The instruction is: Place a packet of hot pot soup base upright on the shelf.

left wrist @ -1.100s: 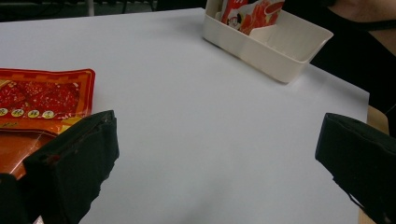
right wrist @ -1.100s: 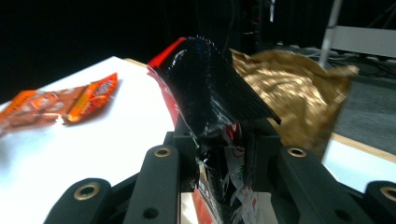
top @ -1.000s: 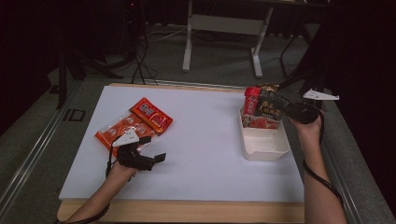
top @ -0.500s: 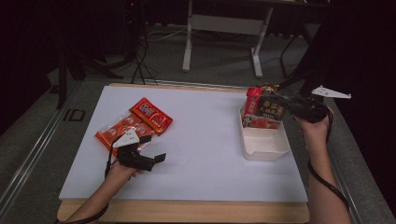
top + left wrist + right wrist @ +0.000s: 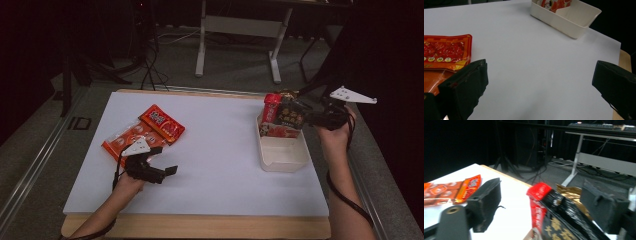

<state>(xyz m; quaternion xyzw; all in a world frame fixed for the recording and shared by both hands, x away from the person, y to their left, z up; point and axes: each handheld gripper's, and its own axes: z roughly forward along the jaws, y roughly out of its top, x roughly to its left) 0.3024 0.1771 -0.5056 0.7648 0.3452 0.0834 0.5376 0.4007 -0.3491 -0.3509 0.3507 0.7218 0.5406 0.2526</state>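
A white box [image 5: 282, 156] stands at the table's right side, also seen far off as the white box [image 5: 571, 17]. Leaning upright at its far end are a black packet with gold print [image 5: 291, 116], a red packet [image 5: 271, 106] and a reddish packet [image 5: 276, 131]. My right gripper [image 5: 306, 118] hangs just right of them, open. Its jaws straddle the black packet [image 5: 566, 217] and red packet [image 5: 537, 202] without pressing them; right gripper [image 5: 541, 195]. My left gripper [image 5: 165, 160] rests open on the table with nothing between its jaws, left gripper [image 5: 539, 82].
An orange snack packet [image 5: 124, 141] and a red snack packet [image 5: 162, 124] lie overlapping at the table's left, just beyond my left gripper; the red one [image 5: 446, 51] is beside its left jaw. A white sheet [image 5: 220, 150] covers the table. A desk frame [image 5: 237, 25] stands behind.
My right hand has drawn back a little to the right from the box, and the black packet stays standing in it. The left gripper has not moved.
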